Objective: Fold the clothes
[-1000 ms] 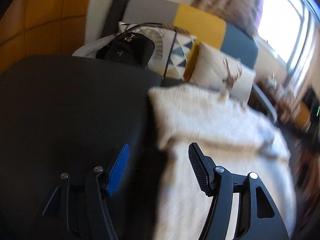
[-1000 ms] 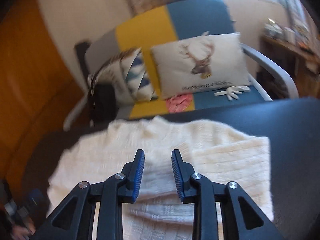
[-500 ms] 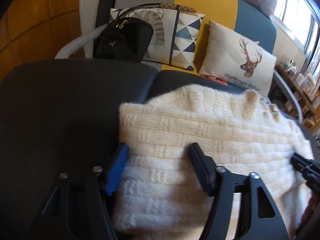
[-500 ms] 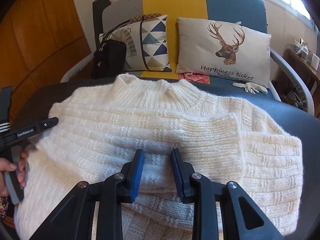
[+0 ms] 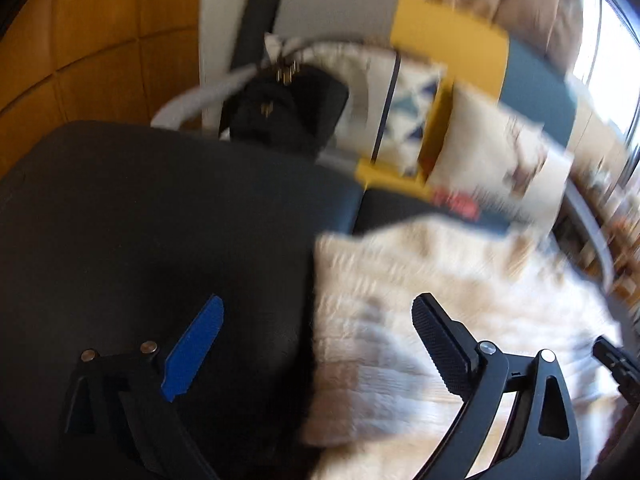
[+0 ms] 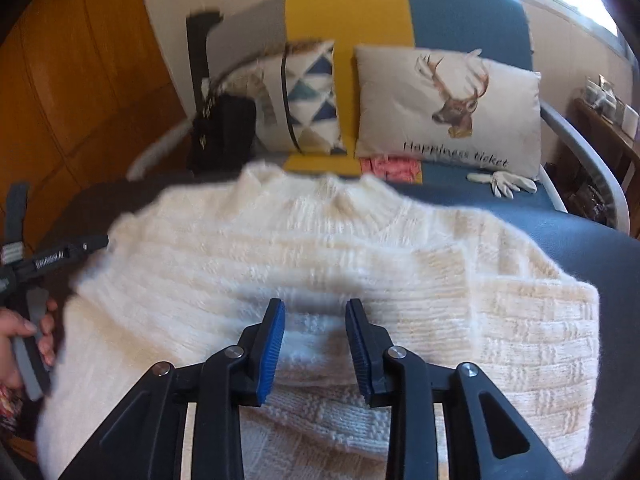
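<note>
A cream knitted sweater (image 6: 320, 264) lies on a dark table (image 5: 140, 220), collar away from me, its right side folded over the body. My right gripper (image 6: 316, 340) is open and empty, low over a fold near the sweater's near middle. My left gripper (image 5: 316, 344) is open wide and empty, straddling the sweater's left edge (image 5: 400, 320); the left view is blurred. The left gripper also shows at the left edge of the right wrist view (image 6: 52, 258), held in a hand.
Behind the table stands a grey, yellow and blue sofa (image 6: 460, 12) with a deer cushion (image 6: 444, 108), a triangle-pattern cushion (image 6: 308, 100), a black bag (image 6: 224, 132), a pink cloth (image 6: 390, 168) and a white glove (image 6: 504, 184). Orange wood panels (image 6: 80, 80) are at left.
My left gripper has swung left off the sweater, so its left finger is now over bare table. My right gripper has stayed open over the fold and barely moved.
</note>
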Demonstrator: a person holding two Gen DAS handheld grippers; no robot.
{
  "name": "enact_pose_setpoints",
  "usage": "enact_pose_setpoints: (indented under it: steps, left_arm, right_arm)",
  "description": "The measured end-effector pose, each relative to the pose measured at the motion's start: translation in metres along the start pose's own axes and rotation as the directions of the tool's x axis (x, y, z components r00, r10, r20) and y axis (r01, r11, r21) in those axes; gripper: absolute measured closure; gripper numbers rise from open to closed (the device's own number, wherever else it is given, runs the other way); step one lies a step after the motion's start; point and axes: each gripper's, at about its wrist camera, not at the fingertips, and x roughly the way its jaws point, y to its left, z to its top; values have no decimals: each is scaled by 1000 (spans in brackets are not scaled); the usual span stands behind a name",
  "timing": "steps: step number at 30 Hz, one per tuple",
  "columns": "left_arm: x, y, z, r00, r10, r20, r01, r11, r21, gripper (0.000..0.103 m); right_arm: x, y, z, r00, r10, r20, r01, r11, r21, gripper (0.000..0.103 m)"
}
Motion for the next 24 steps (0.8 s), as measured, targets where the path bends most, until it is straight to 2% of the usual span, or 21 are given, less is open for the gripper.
enact_pose_setpoints:
  steps: [2, 5, 7, 10, 12, 13, 15, 18, 24]
  left_arm:
    - [-6, -12, -2, 999, -24, 27, 23, 999, 26, 6]
    - [6, -33, -8, 1000, 1, -5, 0, 995, 104, 6]
    - [16, -38, -13, 999, 34, -28, -30, 991, 131, 6]
    - [32, -45, -19, 994, 85, -61, -74, 982, 173, 6]
    - [43, -50, -24, 989, 120, -81, -102, 974, 201, 3]
    - [47, -49, -25, 988, 122, -97, -102, 975, 196, 0]
    - [53, -34, -25, 988, 65, -142, -49, 993, 111, 0]
    - [51, -35, -27, 988, 68, -136, -53, 992, 117, 0]
    - [49, -37, -33, 989, 76, -124, -60, 990, 129, 0]
  right_arm:
    - [-8, 0, 1, 998, 42, 36, -44, 998, 36, 72]
    - [3, 10, 0, 999, 34, -5, -33, 998, 47, 72]
    - [12, 18, -1, 1000, 10, -29, -9, 1000, 27, 72]
    - [25, 25, -3, 997, -67, -48, 66, 997, -26, 71]
    - [32, 26, -5, 994, -102, -39, 100, 994, -52, 70]
    - [35, 27, -5, 992, -120, -34, 118, 991, -60, 70]
    - [39, 30, -4, 987, -156, -30, 153, 985, -77, 70]
    - [44, 36, -3, 982, -189, -26, 186, 977, -105, 68]
    - [41, 31, 2, 987, -154, -55, 149, 985, -85, 68]
